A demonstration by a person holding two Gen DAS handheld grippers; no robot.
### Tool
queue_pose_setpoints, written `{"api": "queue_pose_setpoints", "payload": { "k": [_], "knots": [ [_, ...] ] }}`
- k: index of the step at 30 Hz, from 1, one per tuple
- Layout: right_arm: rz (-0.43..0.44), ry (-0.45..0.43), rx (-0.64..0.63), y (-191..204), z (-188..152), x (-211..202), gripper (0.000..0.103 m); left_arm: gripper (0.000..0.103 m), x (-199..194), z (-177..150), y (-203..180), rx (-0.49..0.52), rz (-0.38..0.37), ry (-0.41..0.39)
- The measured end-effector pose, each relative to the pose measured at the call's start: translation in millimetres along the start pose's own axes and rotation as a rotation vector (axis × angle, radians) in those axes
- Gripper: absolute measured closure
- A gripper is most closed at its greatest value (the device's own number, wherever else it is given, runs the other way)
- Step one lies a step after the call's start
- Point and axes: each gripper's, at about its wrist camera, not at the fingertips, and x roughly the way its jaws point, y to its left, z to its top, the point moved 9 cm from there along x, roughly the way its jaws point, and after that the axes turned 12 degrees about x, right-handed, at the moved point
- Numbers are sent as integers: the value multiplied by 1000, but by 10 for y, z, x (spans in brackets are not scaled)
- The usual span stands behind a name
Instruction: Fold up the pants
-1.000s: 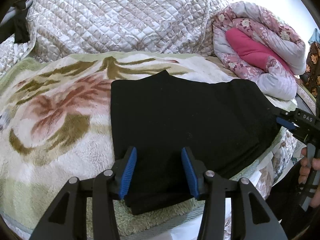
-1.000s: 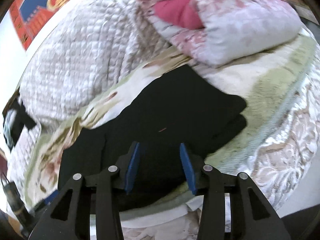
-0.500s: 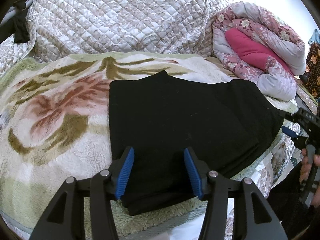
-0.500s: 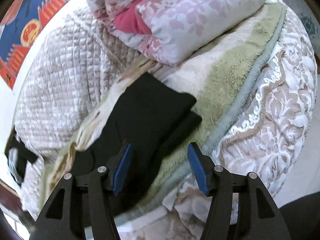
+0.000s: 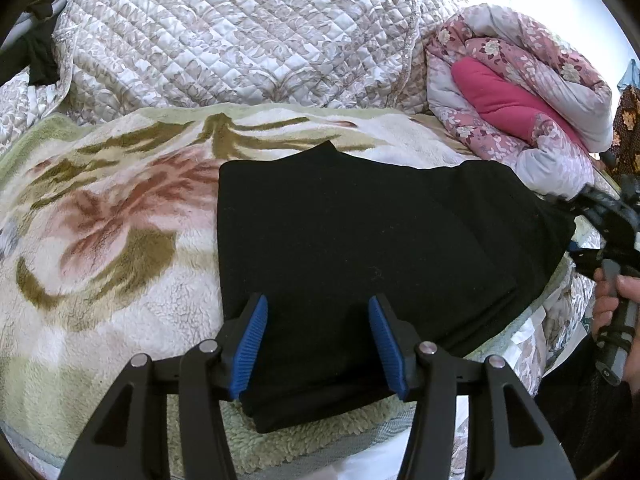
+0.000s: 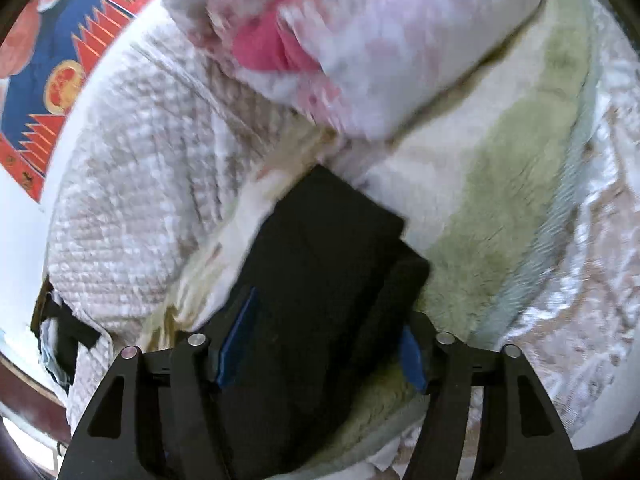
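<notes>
Both the left gripper point(image 5: 316, 342) and right gripper point(image 6: 318, 344) have matte black linkage arms, silver pivot screws and ribbed blue pads point(image 5: 249, 343); a bare-skinned hand point(image 5: 624, 300) grips a grey handle.

Left gripper point(image 5: 316, 336) jaws apart, over near edge of folded black pants point(image 5: 360, 240); floral blanket point(image 5: 100, 232) beneath, extending left.

bright daylight | right wrist motion-blurred | left sharp | fisheye edges
</notes>
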Motion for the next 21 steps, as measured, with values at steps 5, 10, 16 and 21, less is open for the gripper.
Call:
{"api": "queue_pose_setpoints", "payload": {
  "k": [5,10,16,21],
  "knots": [
    [17,-26,-89,231,-1,-128,82,47,-27,36,14,-26,-10,5],
    [75,-22,-232,736,-118,-251,83,47,-92,88,122,-74,2,2],
    [129,4,-367,1299,-418,-268,83,47,-147,106,316,-98,61,10],
    [194,74,-486,1730,-848,-265,83,47,-212,110,476,-129,89,11]
  ]
}}
